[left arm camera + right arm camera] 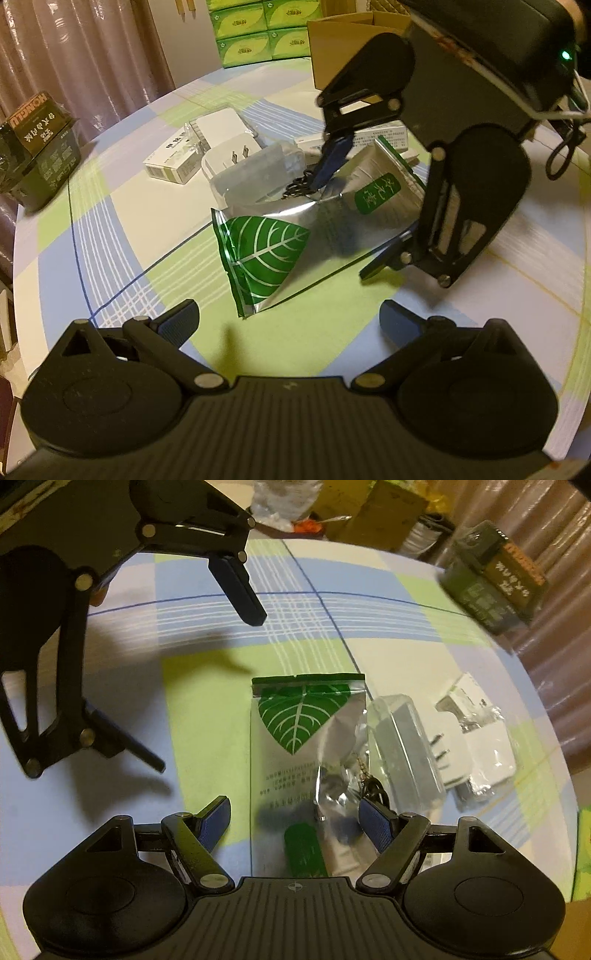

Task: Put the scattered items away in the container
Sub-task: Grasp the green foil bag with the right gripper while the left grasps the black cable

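Jaws of the left gripper (290, 319) stand wide apart at the bottom of the left wrist view, clasping nothing, angled down over a round table (122, 206) covered in a blue, green and cream check cloth. Just ahead of them lies a silver foil pouch (280, 240) with a large green leaf printed on it and a green sealed edge; a second silver pouch (384, 184) bearing a green label with white characters rests against it. The right gripper (354, 206) reaches down from the upper right, tilted steeply, its fingers spread astride the foil pouches, one blue pad near a small dark chain (297, 186). Behind sit a clear plastic case (258, 173), a white plug adapter (231, 146) and a white carton (173, 162) with print too small to read. A dark box (37, 144) at the left edge reads "HONGLU". An open cardboard box (343, 44) stands at the far side of the table, before stacked green tissue packs (258, 29). In the right wrist view, the right gripper's (295, 821) blue pads straddle the leaf pouch (295, 738) without pressing it, so it is released. The left gripper (207, 686) hangs at upper left, its fingers splayed over bare cloth. The chain (373, 786), clear case (406, 746) and white adapter (480, 746) lie right of the pouch.
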Motion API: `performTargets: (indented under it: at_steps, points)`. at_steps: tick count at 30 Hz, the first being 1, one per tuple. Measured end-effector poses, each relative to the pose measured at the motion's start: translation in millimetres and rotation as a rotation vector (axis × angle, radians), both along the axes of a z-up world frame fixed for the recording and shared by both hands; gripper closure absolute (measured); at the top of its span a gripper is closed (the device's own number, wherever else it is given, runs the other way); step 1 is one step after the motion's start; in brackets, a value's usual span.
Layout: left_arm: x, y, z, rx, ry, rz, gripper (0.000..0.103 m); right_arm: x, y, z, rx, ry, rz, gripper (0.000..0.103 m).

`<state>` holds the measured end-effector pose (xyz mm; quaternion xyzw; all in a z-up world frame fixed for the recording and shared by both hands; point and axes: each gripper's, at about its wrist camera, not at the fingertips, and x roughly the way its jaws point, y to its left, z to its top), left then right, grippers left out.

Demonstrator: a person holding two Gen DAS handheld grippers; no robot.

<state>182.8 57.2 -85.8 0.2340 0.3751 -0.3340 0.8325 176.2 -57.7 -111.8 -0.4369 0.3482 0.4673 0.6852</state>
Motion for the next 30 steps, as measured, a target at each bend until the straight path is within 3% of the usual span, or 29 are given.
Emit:
performTargets:
  at_steps: [4,6,7,11,20,23,30]
  points:
    - [1.2,2.4,-3.2,-0.005,0.005,0.003,0.001,9.7,7.1,-3.0,-0.02,0.052,-0.015,0.03]
    - [0.9,2.8,-4.0,-0.006,0.006,0.009,0.001,13.2,9.0,-2.6,-0.018,0.073,-0.035,0.038]
    - [0.0,3.2,-4.2,-0.007,0.008,0.011,0.001,14.2,8.9,-1.7,-0.018,0.074,-0.044,0.051]
    - [-1.6,4.9,-3.6,-0.008,0.008,0.018,0.001,5.9,5.2,2.5,-0.019,0.094,-0.043,0.059]
    - [-5.8,-2.9,7.2,-0.022,0.001,-0.022,0.001,-48.9,-31.7,9.8,-0.011,0.154,-0.046,0.063]
    - [-5.0,-11.1,9.2,-0.031,-0.006,-0.045,0.001,-54.0,-53.7,12.0,0.001,0.144,-0.15,0.063]
    - [12.8,-44.7,4.8,-0.023,-0.011,-0.112,0.001,-38.2,-107.1,15.1,0.08,0.14,-0.51,0.063]
